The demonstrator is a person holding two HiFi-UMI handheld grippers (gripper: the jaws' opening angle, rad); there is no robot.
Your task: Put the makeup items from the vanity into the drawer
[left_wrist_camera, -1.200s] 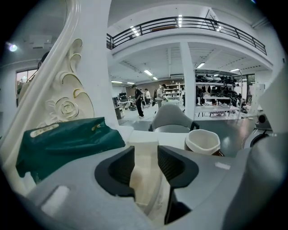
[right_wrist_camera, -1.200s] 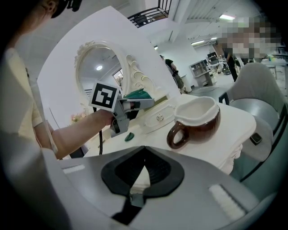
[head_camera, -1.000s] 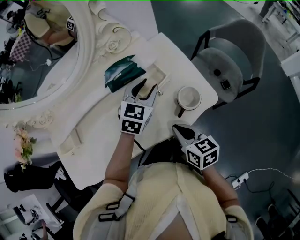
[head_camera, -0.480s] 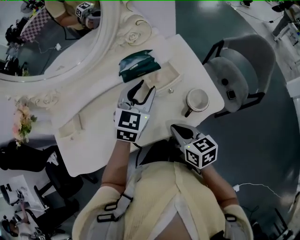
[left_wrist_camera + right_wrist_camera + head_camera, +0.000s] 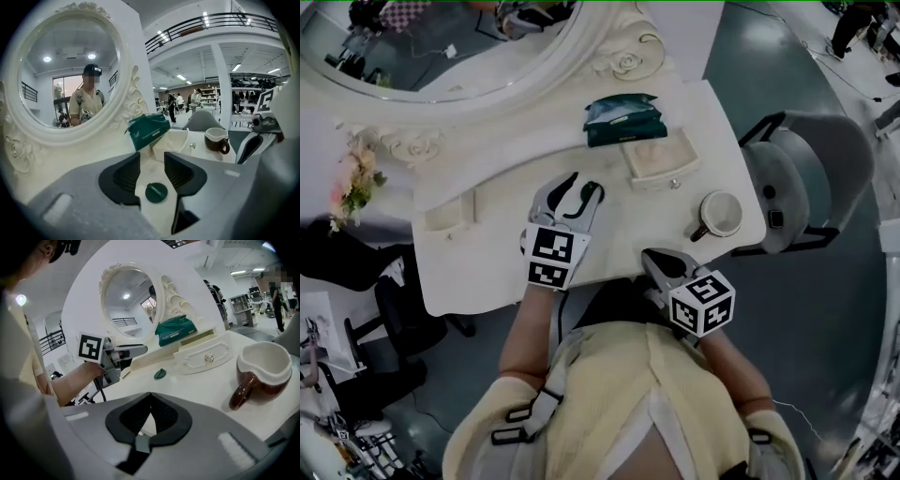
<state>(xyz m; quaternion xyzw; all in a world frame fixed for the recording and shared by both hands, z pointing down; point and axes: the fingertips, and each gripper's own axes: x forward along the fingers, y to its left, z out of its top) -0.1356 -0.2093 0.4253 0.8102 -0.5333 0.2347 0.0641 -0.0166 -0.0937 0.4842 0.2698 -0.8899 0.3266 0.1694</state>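
Observation:
A small round dark-green makeup item (image 5: 156,192) lies on the white vanity top (image 5: 487,258), seen also in the right gripper view (image 5: 160,373). My left gripper (image 5: 583,187) (image 5: 151,161) hovers just over it, open, the item showing low between the jaws but not touched. To its right the small drawer (image 5: 652,161) (image 5: 171,143) (image 5: 206,357) stands pulled open. My right gripper (image 5: 654,257) (image 5: 150,397) is shut and empty near the table's front edge. In the head view the left gripper hides the item.
A dark-green tissue pack (image 5: 619,119) (image 5: 149,131) rests behind the drawer, under the ornate oval mirror (image 5: 441,56). A brown-and-white cup (image 5: 719,214) (image 5: 262,371) stands at the right end. A grey chair (image 5: 811,178) sits beyond the table's right edge, and another drawer (image 5: 450,216) is at left.
My left gripper has drawn away from the open drawer, leftward over the middle of the table, jaws still open. The right gripper has shifted a little. The head view has swung.

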